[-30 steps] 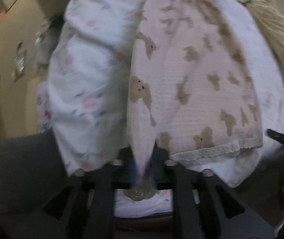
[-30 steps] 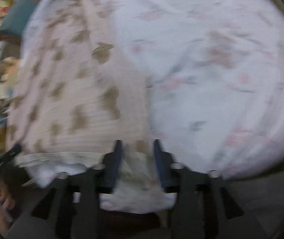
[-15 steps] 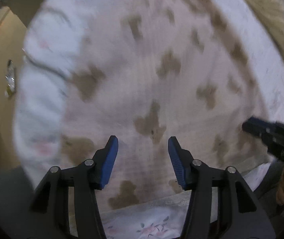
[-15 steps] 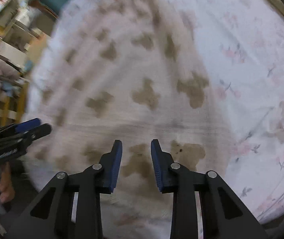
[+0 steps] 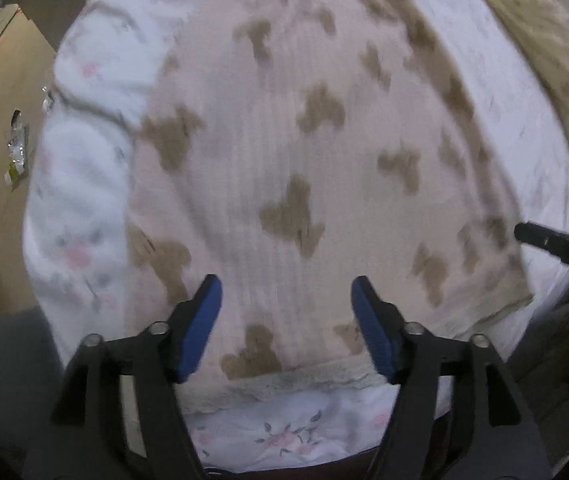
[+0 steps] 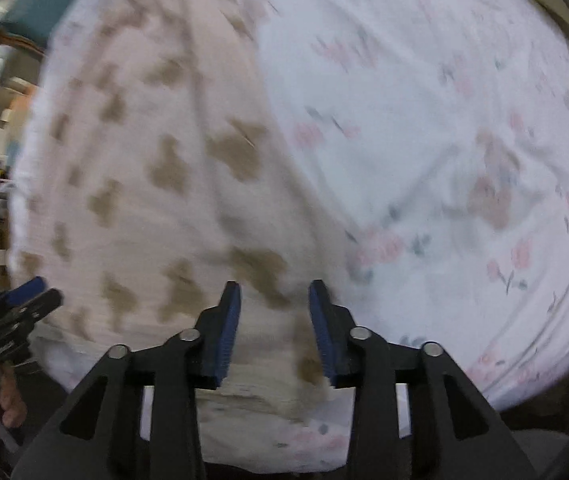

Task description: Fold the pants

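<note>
Soft, even indoor light, no hard shadows, no glare. Both views smear with motion blur; the bear-print pants (image 5: pixel 284 168) lose their outlines, worst in the right wrist view. Fisheye bends everything outward, corners fall to black. Only the tongs' blue pads (image 5: pixel 200 328) stay fairly sharp.

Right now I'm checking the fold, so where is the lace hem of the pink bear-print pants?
The lace hem runs along the pants' near edge on the floral sheet, just beneath the open left hand-held gripper.
</note>
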{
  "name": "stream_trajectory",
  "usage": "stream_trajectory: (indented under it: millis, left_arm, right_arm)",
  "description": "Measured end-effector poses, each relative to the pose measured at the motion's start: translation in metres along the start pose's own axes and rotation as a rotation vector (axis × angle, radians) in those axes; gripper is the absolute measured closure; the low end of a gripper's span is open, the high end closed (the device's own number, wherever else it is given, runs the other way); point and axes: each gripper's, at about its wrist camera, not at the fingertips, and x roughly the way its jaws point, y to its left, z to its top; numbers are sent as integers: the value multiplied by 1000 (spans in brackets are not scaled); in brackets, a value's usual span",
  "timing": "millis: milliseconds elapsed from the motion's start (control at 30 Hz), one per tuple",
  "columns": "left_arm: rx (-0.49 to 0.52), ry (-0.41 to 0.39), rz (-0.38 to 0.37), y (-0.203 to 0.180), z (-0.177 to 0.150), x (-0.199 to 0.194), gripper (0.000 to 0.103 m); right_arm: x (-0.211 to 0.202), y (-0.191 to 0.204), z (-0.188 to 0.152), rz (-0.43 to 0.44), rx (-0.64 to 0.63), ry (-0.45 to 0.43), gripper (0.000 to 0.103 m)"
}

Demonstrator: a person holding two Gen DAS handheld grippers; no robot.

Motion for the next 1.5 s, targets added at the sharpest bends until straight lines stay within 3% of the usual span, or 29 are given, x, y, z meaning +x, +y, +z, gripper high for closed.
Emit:
stream_trajectory:
  millis: [100,200,433,567,733,833,1000,1100,1167,1267,1367,1500]
  left_arm:
    - [-6,-83,11,9,24,-30,19]
    - [-5,-146,57,21,60,-52,19]
    - [-12,-216,131,51,135,-75,19]
    - [-3,-238,148,57,178,-59,19]
    - [-64,-273,95,66,222,-30,19]
    - [-127,-277,-21,66,246,-15,19]
    - [-38,-282,-9,45,282,18,19]
    - [-35,-232,-39,45,298,46,19]
    - [-38,-220,-58,48,306,60,21]
    - [-2,-219,-86,49,316,75,32]
    - [33,-224,-106,46,322,79,35]
    - [61,-205,-127,35,333,86,54]
  right_arm:
    - [-19,3,18,21,-7,-48,48]
    - [-33,4,51,76,43,-100,36]
    - [-49,24,119,157,94,-207,32]
    - [-31,31,158,169,82,-207,32]
    - [-11,37,192,180,29,-218,32]
    - [-4,43,217,217,9,-251,32]
    - [20,53,263,234,-41,-284,33]
    - [39,54,288,216,-52,-291,33]
    - [53,52,301,201,-58,-287,34]
    - [71,43,313,242,-40,-244,37]
    - [82,40,319,257,-32,-222,37]
    - [98,49,327,252,-65,-212,38]
